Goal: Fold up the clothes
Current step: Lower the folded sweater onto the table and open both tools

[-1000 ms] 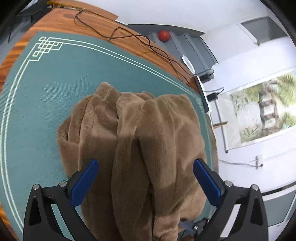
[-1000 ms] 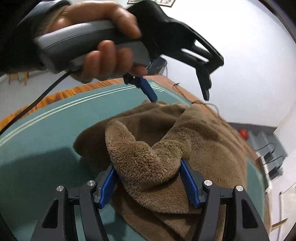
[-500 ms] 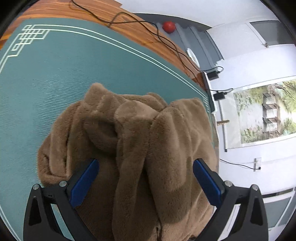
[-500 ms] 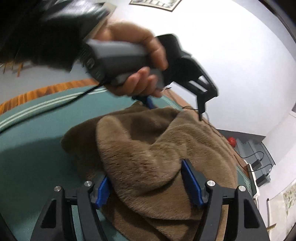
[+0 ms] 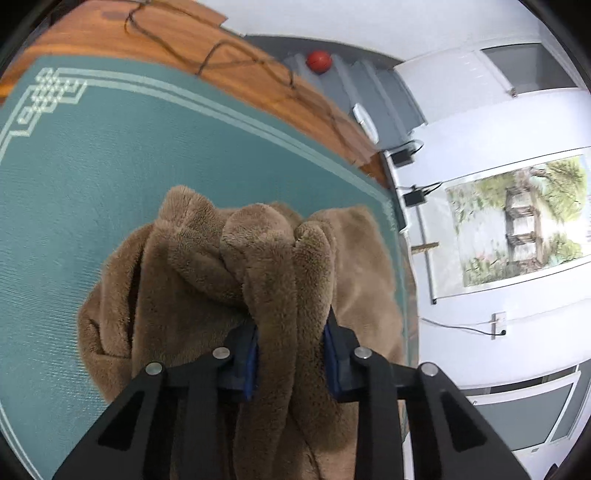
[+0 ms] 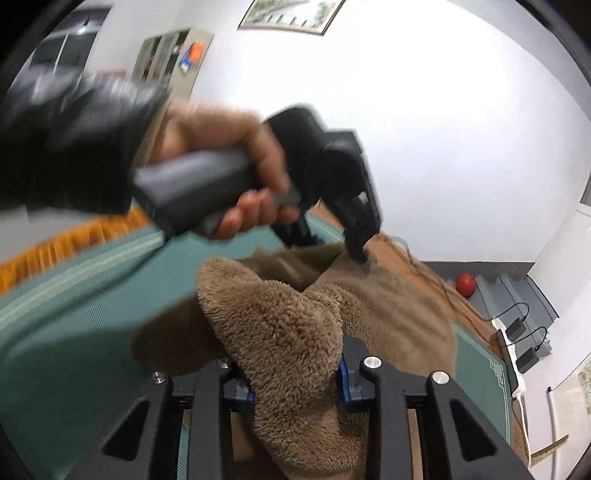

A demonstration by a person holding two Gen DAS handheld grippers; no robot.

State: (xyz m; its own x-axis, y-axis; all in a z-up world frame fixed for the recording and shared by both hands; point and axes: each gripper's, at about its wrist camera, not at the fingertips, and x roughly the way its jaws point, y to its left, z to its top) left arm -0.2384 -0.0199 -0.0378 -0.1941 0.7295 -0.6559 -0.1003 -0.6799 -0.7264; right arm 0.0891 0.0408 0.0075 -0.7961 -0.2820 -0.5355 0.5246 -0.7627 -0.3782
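A brown fleece garment lies bunched on a green mat. In the left wrist view my left gripper is closing, and its blue pads squeeze a thick upright fold of the fleece. In the right wrist view my right gripper is closing too, with its pads pressed on a rolled hump of the same garment. Beyond that hump a person's hand holds the left gripper, whose tips are sunk in the far edge of the fleece.
The green mat covers a wooden table, and a dark cable runs along the table's far side. A red ball and a white power strip sit beyond the table edge by the wall.
Both grippers' jaws have come in from wide apart and now pinch folds of the fleece. The right gripper has risen with its fold, and the left has pushed further over the garment.
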